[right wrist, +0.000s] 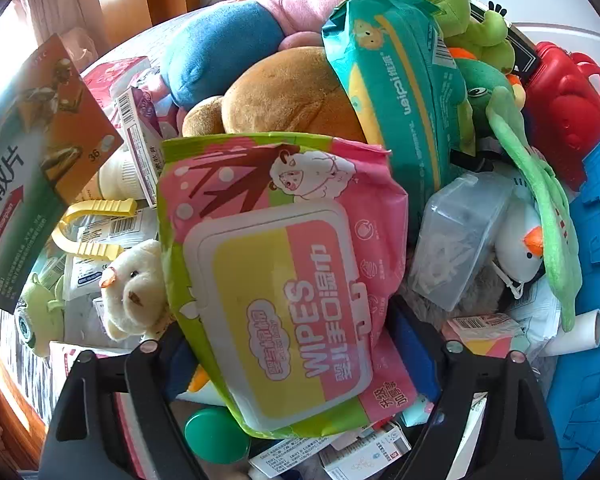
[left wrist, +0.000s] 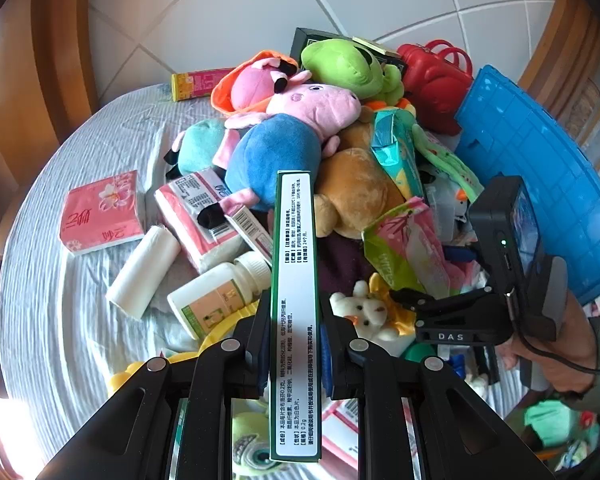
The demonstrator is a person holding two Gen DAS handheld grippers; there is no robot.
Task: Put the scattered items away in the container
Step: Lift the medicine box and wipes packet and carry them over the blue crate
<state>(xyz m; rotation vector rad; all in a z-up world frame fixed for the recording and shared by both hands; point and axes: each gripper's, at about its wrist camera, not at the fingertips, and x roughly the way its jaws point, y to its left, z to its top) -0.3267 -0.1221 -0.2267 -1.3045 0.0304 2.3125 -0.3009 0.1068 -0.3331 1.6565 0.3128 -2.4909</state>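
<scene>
My left gripper (left wrist: 296, 320) is shut on a long green-and-white medicine box (left wrist: 295, 264), held edge-on above the pile; the same box (right wrist: 28, 168) shows at the left of the right wrist view. My right gripper (right wrist: 296, 344) points down into the heap, and a pink-and-green wipes pack (right wrist: 284, 272) fills the gap between its blue pads, which touch both sides of it. That wipes pack (left wrist: 404, 248) lies right of the held box. The blue crate (left wrist: 540, 168) stands at the right edge of the pile, and the crate's wall (right wrist: 596, 248) is close to my right fingers.
A heap covers the round cloth-covered table (left wrist: 52, 320): pig plush (left wrist: 300, 120), green frog plush (left wrist: 348, 64), brown plush (left wrist: 356, 192), teal wipes pack (left wrist: 396, 152), red toy (left wrist: 436, 80). A pink tissue pack (left wrist: 100, 212), white roll (left wrist: 144, 272) and pill bottle (left wrist: 216, 292) lie left. A hand (left wrist: 552, 352) holds the right gripper.
</scene>
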